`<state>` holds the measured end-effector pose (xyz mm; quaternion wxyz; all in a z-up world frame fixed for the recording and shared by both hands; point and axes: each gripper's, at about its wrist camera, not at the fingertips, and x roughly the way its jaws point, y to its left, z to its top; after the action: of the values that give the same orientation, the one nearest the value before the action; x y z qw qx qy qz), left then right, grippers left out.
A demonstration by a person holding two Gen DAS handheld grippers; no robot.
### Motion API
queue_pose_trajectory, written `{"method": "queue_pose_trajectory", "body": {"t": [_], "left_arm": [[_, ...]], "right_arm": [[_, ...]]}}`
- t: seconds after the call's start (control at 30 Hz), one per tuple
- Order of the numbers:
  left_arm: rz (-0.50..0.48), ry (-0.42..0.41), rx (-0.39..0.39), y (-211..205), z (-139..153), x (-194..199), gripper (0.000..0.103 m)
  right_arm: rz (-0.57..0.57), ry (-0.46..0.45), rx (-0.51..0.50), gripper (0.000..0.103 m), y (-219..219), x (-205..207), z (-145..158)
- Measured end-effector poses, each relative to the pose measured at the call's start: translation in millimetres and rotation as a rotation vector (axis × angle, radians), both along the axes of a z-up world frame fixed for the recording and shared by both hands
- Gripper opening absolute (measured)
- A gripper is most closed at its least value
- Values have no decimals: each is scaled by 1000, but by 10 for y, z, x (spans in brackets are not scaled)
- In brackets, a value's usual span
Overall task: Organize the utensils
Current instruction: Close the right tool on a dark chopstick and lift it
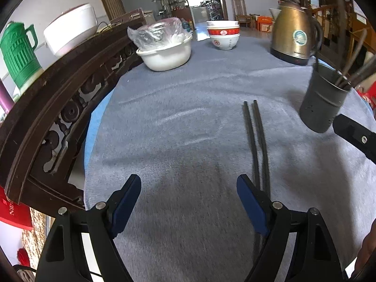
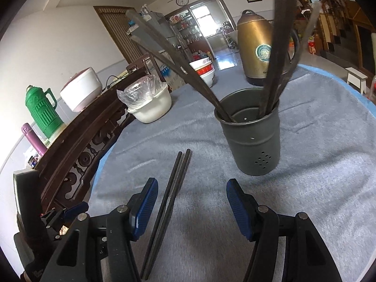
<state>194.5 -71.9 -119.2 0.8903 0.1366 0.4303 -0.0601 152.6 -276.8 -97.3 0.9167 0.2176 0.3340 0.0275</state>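
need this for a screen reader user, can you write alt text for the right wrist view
The open right gripper hovers over a pair of dark chopsticks lying on a grey cloth-covered table, just in front of a dark metal utensil holder already holding several chopsticks. Behind stand a brass-coloured kettle, stacked bowls and a plastic-covered white bowl.
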Motion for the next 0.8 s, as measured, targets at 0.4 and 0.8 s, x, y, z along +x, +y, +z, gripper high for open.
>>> {"method": "queue_pose_trajectory", "body": {"t": [0.4,0.8], "left_arm": [[61,44,-36,262,-168,259,84],[107,80,-59,528,-311,408,84]], "right_arm": [[28,68,-57,59,289,385,-130],[36,201,-118,28,450,924,-353]]}}
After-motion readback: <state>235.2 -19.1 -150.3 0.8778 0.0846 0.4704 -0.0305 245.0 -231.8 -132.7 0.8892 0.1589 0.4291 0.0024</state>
